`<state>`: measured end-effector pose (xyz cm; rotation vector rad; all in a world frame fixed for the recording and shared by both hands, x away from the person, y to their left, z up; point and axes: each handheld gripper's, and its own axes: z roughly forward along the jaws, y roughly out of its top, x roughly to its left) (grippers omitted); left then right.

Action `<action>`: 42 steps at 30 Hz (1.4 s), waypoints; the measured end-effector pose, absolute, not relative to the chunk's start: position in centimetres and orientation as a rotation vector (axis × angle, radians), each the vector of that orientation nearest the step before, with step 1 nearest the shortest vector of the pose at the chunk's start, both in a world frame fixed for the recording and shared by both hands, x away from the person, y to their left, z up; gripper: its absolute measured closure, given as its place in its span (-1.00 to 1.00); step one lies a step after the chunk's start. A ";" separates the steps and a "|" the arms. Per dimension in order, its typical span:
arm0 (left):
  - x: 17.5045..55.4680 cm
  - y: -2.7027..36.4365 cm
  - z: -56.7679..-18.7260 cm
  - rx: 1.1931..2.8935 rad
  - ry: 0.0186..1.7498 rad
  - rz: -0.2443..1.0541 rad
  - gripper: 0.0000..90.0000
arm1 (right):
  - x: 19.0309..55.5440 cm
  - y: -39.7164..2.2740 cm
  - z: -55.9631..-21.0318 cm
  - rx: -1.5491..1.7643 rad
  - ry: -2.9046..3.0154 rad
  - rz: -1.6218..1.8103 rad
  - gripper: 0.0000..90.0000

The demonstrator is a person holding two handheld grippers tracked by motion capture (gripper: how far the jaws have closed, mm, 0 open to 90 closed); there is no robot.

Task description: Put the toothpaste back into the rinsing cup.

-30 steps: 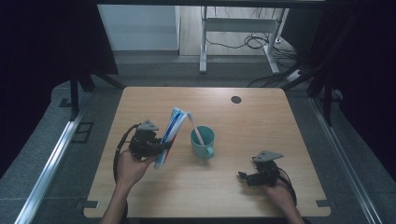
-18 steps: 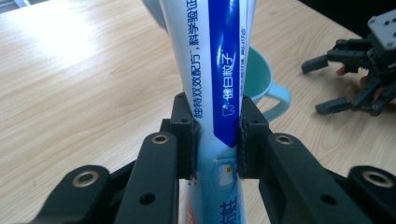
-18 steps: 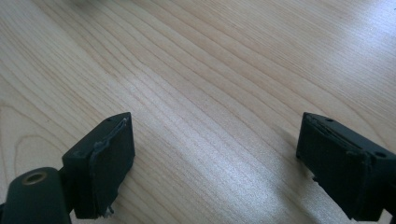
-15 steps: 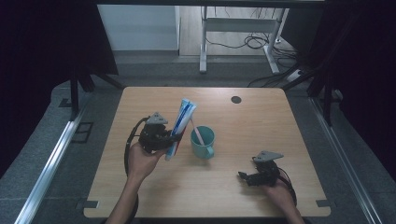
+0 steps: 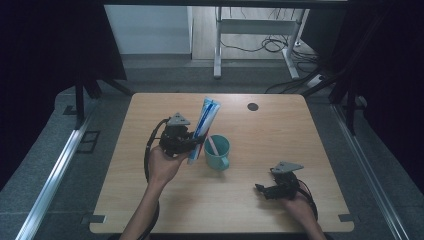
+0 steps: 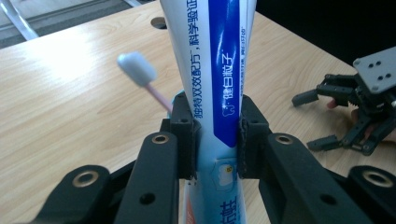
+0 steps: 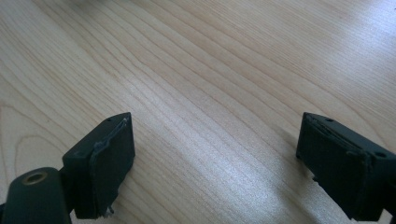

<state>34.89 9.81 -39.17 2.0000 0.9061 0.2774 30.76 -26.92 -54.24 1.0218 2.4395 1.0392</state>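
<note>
A white and blue toothpaste tube (image 5: pixel 205 122) (image 6: pixel 219 88) stands nearly upright, and my left gripper (image 5: pixel 192 146) (image 6: pixel 217 140) is shut on its lower part, just left of a teal mug (image 5: pixel 218 153). A pink toothbrush (image 5: pixel 212 145) (image 6: pixel 140 74) with a pale head leans in the mug. The mug's rim peeks out behind the tube in the left gripper view. My right gripper (image 5: pixel 261 190) (image 7: pixel 212 163) rests low on the wooden table (image 5: pixel 280 135) at the front right, jaws open wide with bare wood between them. It also appears at the right of the left gripper view (image 6: pixel 322 119).
A dark round cable hole (image 5: pixel 253 106) sits near the table's far edge. Metal rails run along the floor on both sides, and a desk frame with cables stands beyond the table.
My left gripper has carried the toothpaste tube to the right and up, tilting it more upright, close beside the mug. The right gripper has not moved.
</note>
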 end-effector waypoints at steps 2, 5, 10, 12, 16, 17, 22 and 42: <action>35.1 9.5 -39.0 1.993 0.904 0.278 0.63 | 30.8 -26.9 -54.2 1.022 2.439 1.039 -0.74; 35.5 8.9 -38.9 1.986 0.900 0.280 0.63 | 30.8 -26.9 -54.2 1.022 2.439 1.038 -0.74; 36.1 8.2 -38.9 1.975 0.892 0.283 0.63 | 30.8 -26.9 -54.2 1.022 2.439 1.038 -0.74; 36.4 7.9 -38.9 1.969 0.894 0.287 0.63 | 30.8 -26.9 -54.2 1.021 2.440 1.040 -0.74; 36.9 7.3 -39.1 1.954 0.893 0.288 0.63 | 30.8 -26.9 -54.2 1.020 2.440 1.040 -0.74; 37.0 7.1 -39.1 1.951 0.892 0.293 0.63 | 30.8 -26.9 -54.2 1.022 2.439 1.040 -0.74; 37.5 6.2 -39.1 1.941 0.886 0.297 0.63 | 30.8 -26.9 -54.2 1.023 2.438 1.041 -0.74; 38.3 4.2 -41.1 1.916 0.881 0.364 0.63 | 30.8 -26.9 -54.2 1.021 2.439 1.039 -0.74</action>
